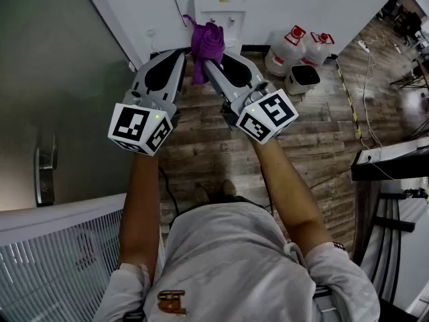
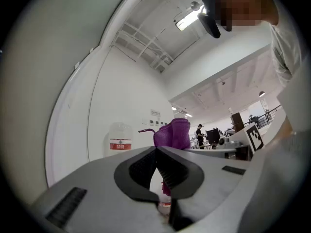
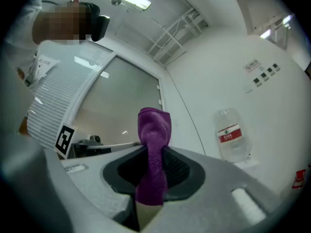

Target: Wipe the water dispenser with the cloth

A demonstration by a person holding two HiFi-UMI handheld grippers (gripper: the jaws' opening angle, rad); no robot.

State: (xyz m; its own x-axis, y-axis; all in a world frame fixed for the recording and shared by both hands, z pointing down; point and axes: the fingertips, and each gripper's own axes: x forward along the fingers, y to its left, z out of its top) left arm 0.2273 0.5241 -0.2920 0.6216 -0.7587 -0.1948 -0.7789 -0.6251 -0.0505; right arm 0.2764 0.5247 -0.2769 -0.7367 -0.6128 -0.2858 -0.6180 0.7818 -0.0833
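Observation:
The white water dispenser [image 1: 222, 7] stands against the wall ahead of me; its clear bottle with a red label shows in the left gripper view [image 2: 120, 141] and in the right gripper view [image 3: 232, 137]. My right gripper [image 1: 208, 62] [image 3: 154, 152] is shut on a purple cloth [image 1: 207, 44] [image 3: 154, 130], which sticks out past the jaws and hangs bunched just in front of the dispenser. My left gripper [image 1: 181, 54] [image 2: 156, 148] is beside it on the left, jaws shut with nothing between them. The purple cloth [image 2: 173, 134] shows just beyond its tips.
Two spare water jugs with red caps [image 1: 289, 44] [image 1: 319, 47] and a small white bin [image 1: 303, 79] stand right of the dispenser. A grey door with a handle [image 1: 45, 176] fills the left. A cable [image 1: 367, 92] runs over the wooden floor [image 1: 315, 133], and a dark table edge [image 1: 389, 165] is at the right.

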